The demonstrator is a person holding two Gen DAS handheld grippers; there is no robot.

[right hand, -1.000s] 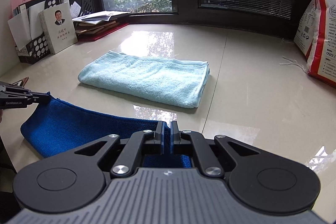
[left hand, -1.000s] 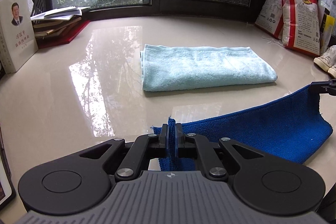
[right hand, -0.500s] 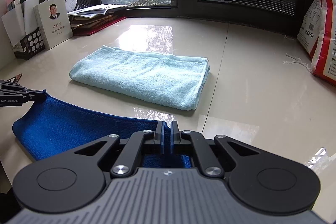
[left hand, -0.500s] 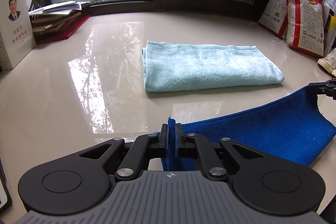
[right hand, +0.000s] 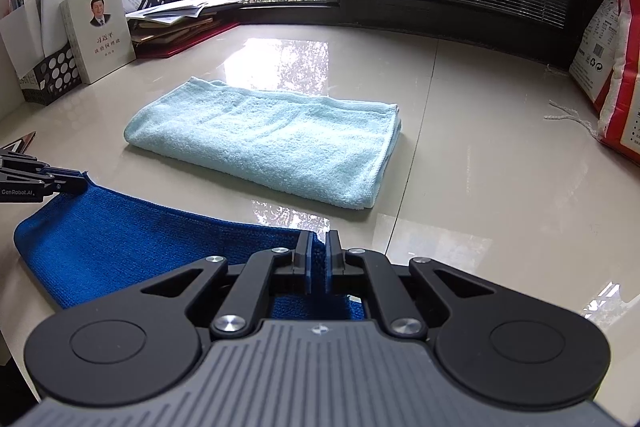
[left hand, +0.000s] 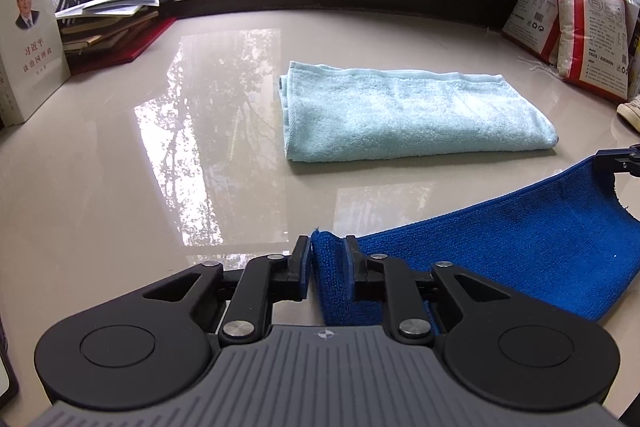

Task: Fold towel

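Two sets of fingers, left gripper (left hand: 327, 267) just opening around blue towel (left hand: 520, 239) corner, right gripper (right hand: 318, 263) clamping its corner.

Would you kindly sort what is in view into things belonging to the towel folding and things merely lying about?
Belonging to the job:
blue towel
left tool
right tool

Lying about:
light blue towel
white book
rice bags
stacked papers

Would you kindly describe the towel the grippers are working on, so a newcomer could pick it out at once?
Start from the glossy pale floor below the dark window. The folded light blue towel lies flat in the middle; nearer the cameras the dark blue towel stretches between the left gripper, whose jaws have just been opening around its corner, and the right gripper. It alone is deep royal blue.
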